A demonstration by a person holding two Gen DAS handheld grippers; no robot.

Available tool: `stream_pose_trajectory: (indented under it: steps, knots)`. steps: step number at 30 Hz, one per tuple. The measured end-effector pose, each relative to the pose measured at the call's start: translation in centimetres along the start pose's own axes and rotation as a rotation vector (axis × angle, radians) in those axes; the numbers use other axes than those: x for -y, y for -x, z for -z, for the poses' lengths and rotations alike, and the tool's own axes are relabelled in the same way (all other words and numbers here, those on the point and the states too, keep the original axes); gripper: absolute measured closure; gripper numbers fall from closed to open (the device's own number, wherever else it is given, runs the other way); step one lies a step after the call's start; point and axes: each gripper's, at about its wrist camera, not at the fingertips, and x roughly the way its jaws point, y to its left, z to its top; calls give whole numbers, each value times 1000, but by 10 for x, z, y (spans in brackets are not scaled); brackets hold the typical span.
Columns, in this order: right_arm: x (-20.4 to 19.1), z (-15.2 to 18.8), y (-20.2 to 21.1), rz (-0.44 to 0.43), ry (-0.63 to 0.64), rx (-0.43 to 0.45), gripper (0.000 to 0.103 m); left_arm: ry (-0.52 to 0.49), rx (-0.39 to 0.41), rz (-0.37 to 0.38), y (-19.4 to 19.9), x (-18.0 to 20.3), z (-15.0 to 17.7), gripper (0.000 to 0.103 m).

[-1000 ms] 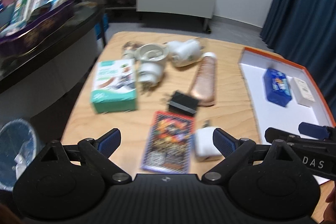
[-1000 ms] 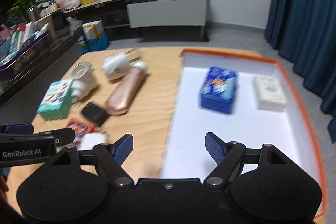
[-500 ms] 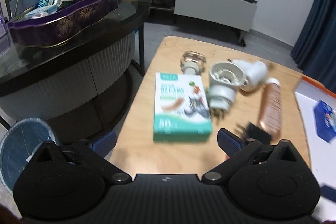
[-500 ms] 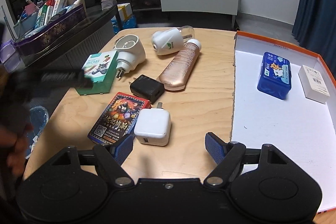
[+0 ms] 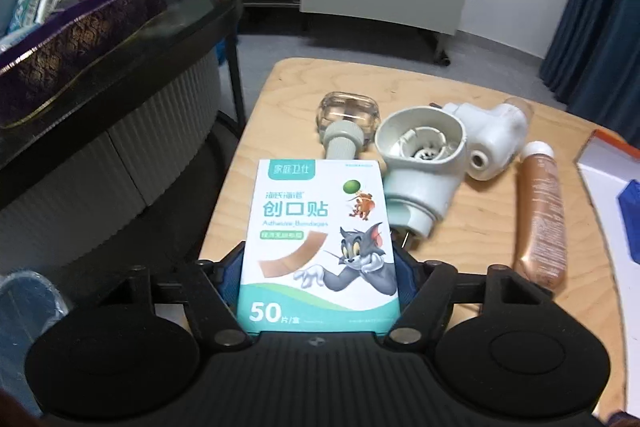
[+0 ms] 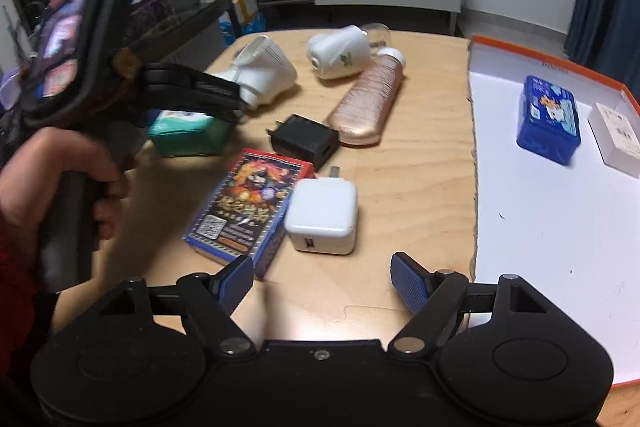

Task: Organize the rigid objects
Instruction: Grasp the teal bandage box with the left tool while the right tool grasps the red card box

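Since the earlier frame the left gripper (image 5: 318, 281) has swung away from the card box and the white charger to the green bandage box (image 5: 318, 247), and its jaws have just been closing — the box now sits between them, the blue pads hard against both long sides, so it looks pinched. Gripping across the narrow width suits a rigid carton: flat faces, nothing to crush.

Taking the bandage box as landmark: the pale plug-in vaporiser (image 5: 424, 163) lies just beside its far right corner, the clear refill bottle (image 5: 347, 119) just beyond its far edge, the copper-coloured bottle (image 5: 540, 223) well off to its right. The box rests near the bench's (image 5: 460, 87) left edge, so it likely must be carried across everything to the orange-rimmed tray (image 6: 540, 227), where a blue tin (image 6: 549, 119) and a white box (image 6: 618, 139) already lie.

The right gripper (image 6: 322, 277) hangs spread and empty, nearest the white charger (image 6: 322, 217) and the card box (image 6: 250, 205) — probably lined up for its own pick.
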Motion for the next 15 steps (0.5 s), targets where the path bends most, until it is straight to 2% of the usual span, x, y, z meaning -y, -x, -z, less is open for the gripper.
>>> stream_pose_trajectory:
  steps: [4,10,12,15]
  knots:
    - [1,-4,-3,-55,-68,-15,14,28,-3,25,14,-8,7,32]
    - [4,-28,-20,84,-17,32,15,7,42,86,49,-11,27,31]
    - [13,-38,-23,118,-77,32,17,9,55,91,57,-14,35,31]
    - [9,-39,-11,51,-144,47,16,11,74,75,65,-21,43,31]
